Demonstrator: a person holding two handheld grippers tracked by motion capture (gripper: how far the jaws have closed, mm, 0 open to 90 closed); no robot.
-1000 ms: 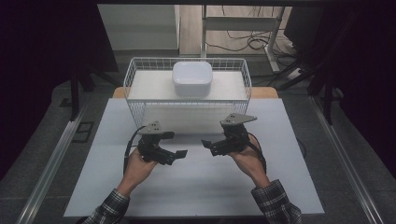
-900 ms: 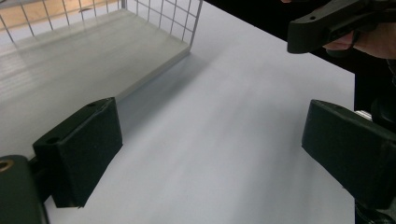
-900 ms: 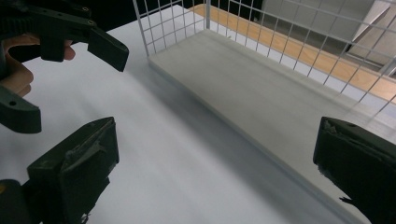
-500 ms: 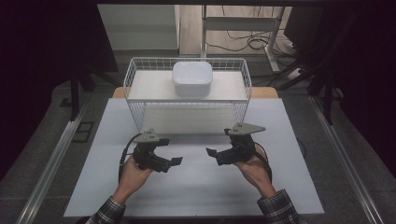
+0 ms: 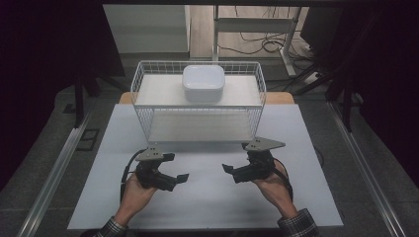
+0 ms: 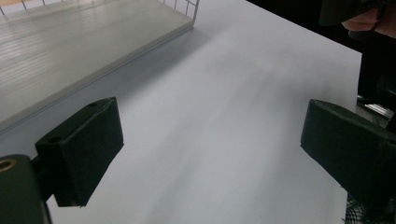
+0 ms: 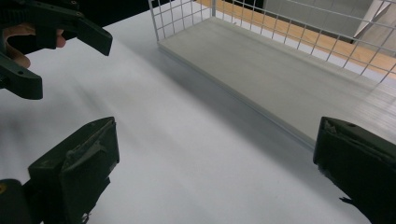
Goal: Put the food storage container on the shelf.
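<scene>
The left gripper (image 5: 182, 176) and right gripper (image 5: 228, 169) hover over the white table (image 5: 207, 207), jaws spread wide, holding nothing. The white rounded square box (image 5: 203, 83) sits at twelve o'clock atop the white wire basket (image 5: 148, 111), untouched; judging by this, all handling remains undone.

Both grippers are matte black with blocky jaws; the left gripper (image 5: 174, 168) and right gripper (image 5: 232, 171) each carry a grey three-cornered plate and a black looping cable. The person's cuffs are plaid.
</scene>
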